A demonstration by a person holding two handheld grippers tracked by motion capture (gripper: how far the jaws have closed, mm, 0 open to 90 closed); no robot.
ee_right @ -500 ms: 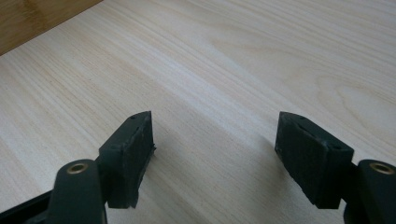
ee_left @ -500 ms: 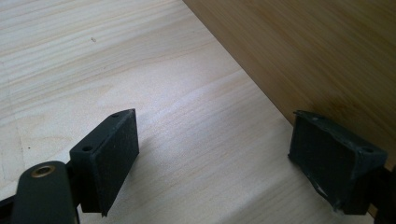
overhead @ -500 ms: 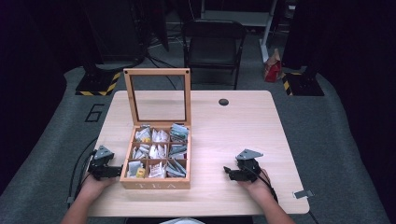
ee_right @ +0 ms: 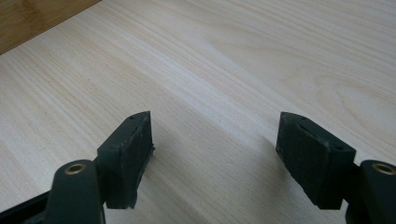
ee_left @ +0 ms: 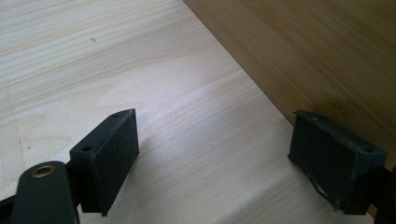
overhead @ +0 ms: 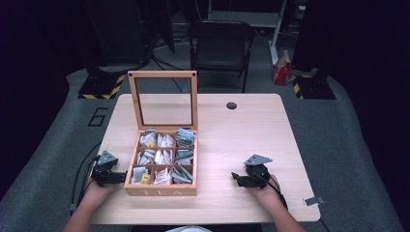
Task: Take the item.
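A wooden tea box (overhead: 162,189) stands open on the near left of the table, its glass-paned lid (overhead: 163,99) upright. Several compartments inside hold tea bags (overhead: 164,157). My left gripper (overhead: 121,176) rests on the table right beside the box's left wall (ee_left: 317,60), open, nothing between its fingers (ee_left: 109,158). My right gripper (overhead: 235,177) lies on bare wood right of the box, open and empty, pointing toward it. A corner of the box (ee_right: 32,18) shows at the top left of the right gripper view.
The light wooden table (overhead: 241,140) has a small dark round hole (overhead: 231,105) near its far edge. A black folding chair (overhead: 220,48) stands behind the table. A small metal clip (overhead: 313,200) lies at the near right corner.
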